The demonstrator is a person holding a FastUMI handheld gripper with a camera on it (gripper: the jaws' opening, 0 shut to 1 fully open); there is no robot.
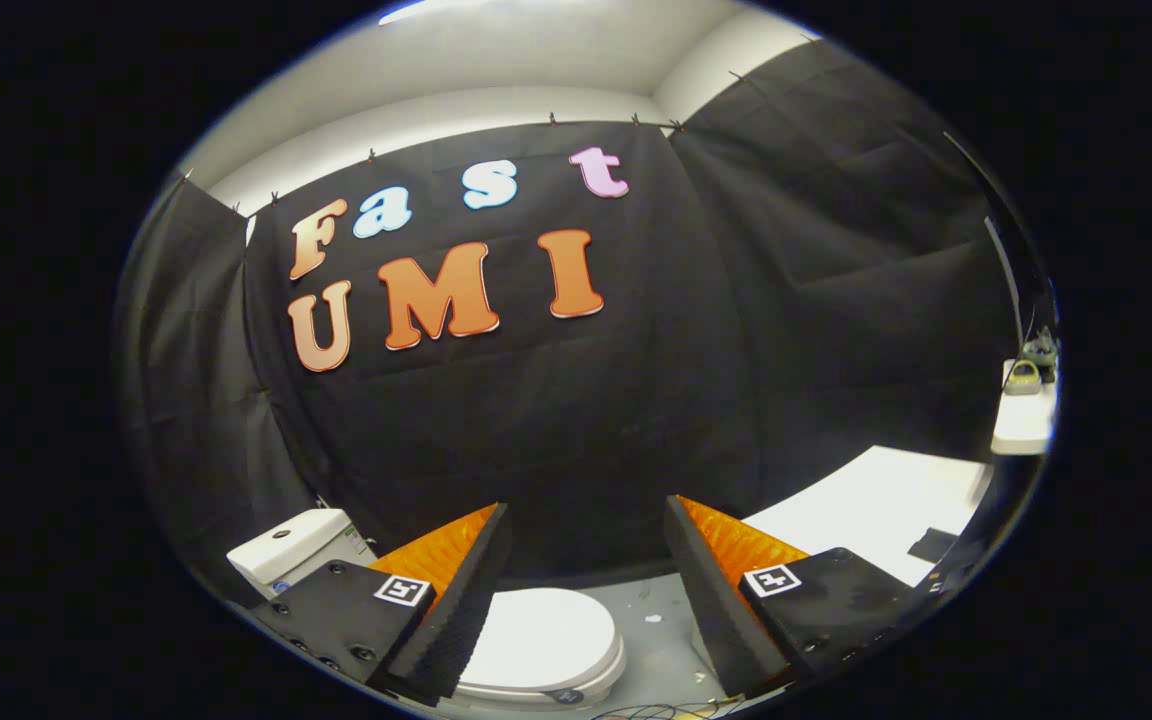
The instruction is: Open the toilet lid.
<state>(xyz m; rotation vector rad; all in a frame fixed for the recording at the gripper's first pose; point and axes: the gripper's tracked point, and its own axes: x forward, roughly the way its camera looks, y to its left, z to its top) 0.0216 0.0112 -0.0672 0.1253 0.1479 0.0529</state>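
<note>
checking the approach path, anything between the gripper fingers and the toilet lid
Nothing: in the gripper view the hand-held gripper is open, and the closed toilet lid lies below its spread fingers, with no object between.

no readable txt on toilet lid (546, 635), square marker tags on tool (586, 590) fingers, no words

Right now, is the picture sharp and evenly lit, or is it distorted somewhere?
Gripper view: fisheye bends the booth's walls and ceiling edge; the toilet lid is brightly lit but sharp, lying closed between the fingers of the open hand-held gripper; the white table glares, nearly washed out.
</note>
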